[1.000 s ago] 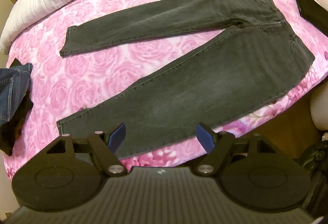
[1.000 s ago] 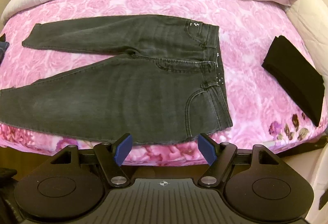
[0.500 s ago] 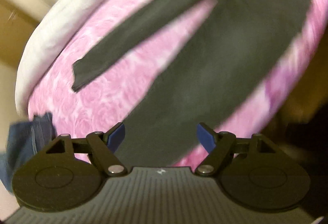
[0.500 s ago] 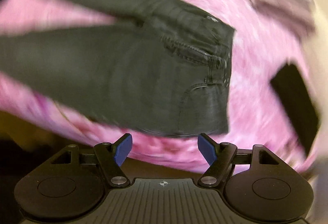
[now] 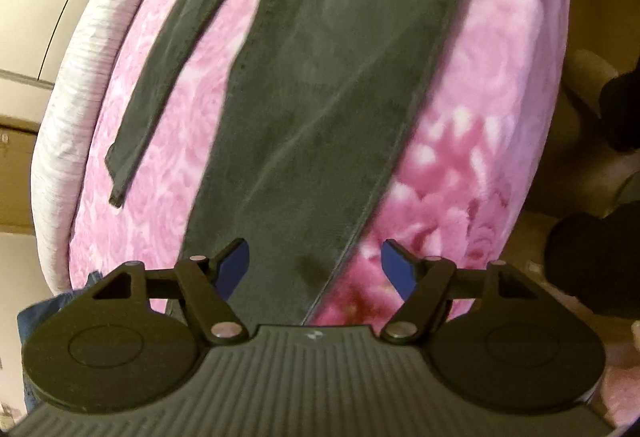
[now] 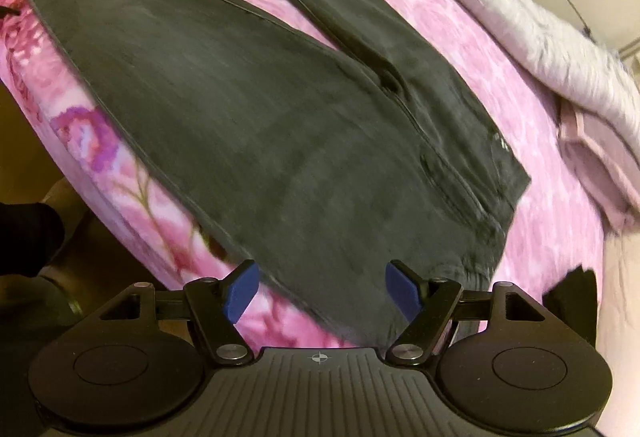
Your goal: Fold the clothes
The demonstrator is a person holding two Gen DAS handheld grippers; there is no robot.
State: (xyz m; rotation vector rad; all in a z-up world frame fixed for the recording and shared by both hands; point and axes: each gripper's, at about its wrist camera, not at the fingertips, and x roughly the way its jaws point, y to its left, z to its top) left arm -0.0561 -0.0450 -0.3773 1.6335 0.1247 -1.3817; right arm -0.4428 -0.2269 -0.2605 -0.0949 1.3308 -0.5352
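pink floral bed [image 5: 480, 85], dark jeans [image 5: 320, 97] spread flat, left gripper [image 5: 315, 265] and right gripper [image 6: 322, 287] low over them, jaws wide

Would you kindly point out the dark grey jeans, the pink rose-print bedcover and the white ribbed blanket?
dark grey jeans [image 6: 280, 141]: right wrist view, near leg's thigh.
pink rose-print bedcover [image 5: 480, 97]: left wrist view, bare patch beside jeans.
white ribbed blanket [image 6: 520, 29]: right wrist view, its middle.
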